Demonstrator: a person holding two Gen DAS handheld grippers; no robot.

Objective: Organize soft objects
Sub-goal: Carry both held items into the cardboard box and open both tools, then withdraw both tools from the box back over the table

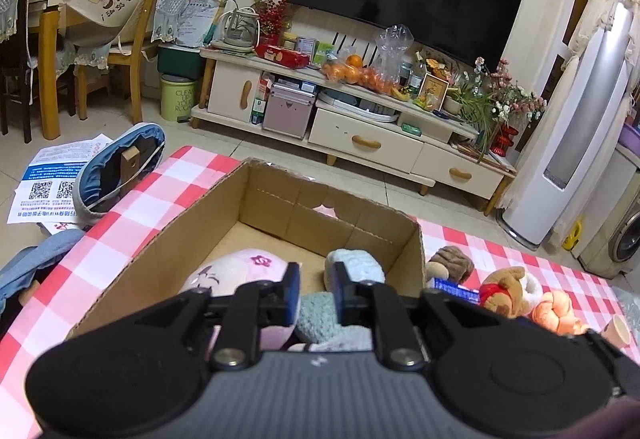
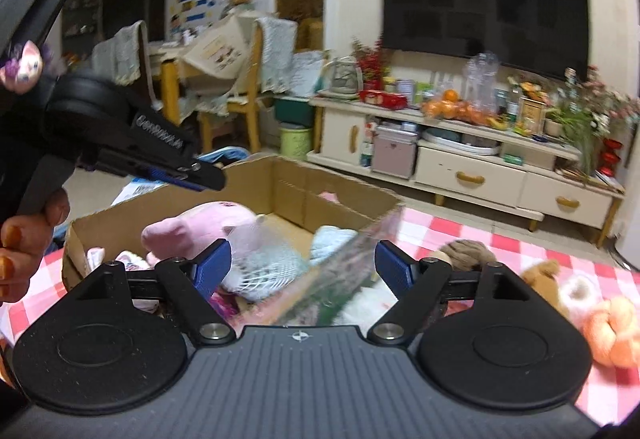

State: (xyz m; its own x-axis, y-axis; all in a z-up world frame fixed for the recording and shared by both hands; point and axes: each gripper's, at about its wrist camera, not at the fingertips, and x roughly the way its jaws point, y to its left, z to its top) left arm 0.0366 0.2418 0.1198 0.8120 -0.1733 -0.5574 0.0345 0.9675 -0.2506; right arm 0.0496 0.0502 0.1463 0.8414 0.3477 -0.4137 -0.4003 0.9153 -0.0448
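Cardboard box [image 1: 280, 207] sits on the pink-checked desk [image 1: 132, 207] w/ a pink plush [image 1: 236, 271] and pale blue knit item [image 1: 356, 265] inside. Left gripper [image 1: 318, 293] hangs over the box, jaws slightly apart, nothing pinched. Brown plush [image 1: 452, 259], bear [image 1: 508, 289] and orange plush [image 1: 558, 313] lie on the desk right of the box.

Right wrist view: right gripper [image 2: 303, 266] spread wide over the box [image 2: 288, 183], a blurred net-wrapped item [image 2: 268, 271] between the pads, not pressed. Left gripper [image 2: 208, 175] at upper left, held by a hand [image 2: 28, 243].
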